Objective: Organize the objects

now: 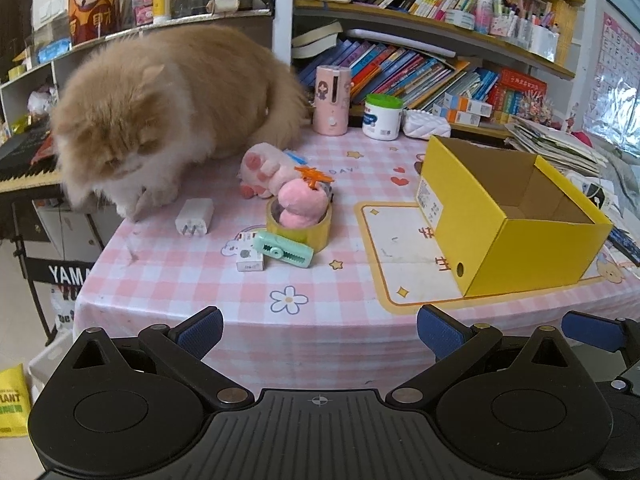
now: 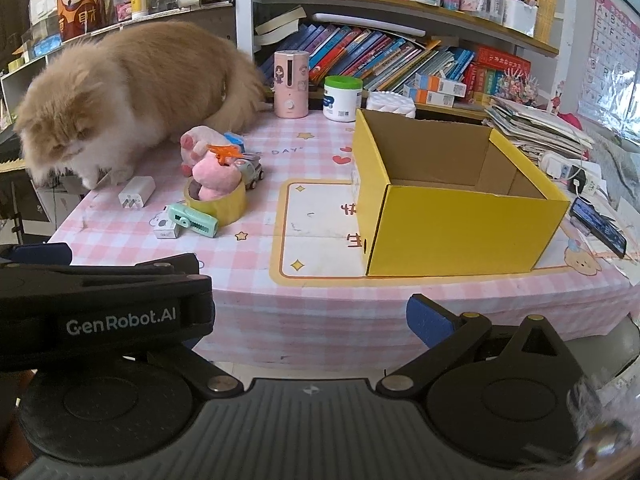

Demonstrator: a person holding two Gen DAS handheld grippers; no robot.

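A: Status of the grippers?

B: Left gripper (image 1: 320, 332): fingers spread wide, nothing between them, held short of the table's near edge. Right gripper (image 2: 320, 312): one blue pad visible, the other hidden behind the left unit; jaws appear apart and empty.

A: Progress?

B: None visible. The yellow cardboard box (image 2: 460, 216) stands open and empty on the pink checked tablecloth (image 1: 200, 280).

A: Remaining items?

B: All loose, grouped left of the box: white charger plug (image 1: 195, 216), mint clip (image 1: 285, 248), yellow tape roll (image 1: 300, 230) with a pink plush (image 1: 300, 204) seated in it, and a small toy car (image 2: 252, 170). An orange cat (image 1: 160, 120) crouches beside the plug.
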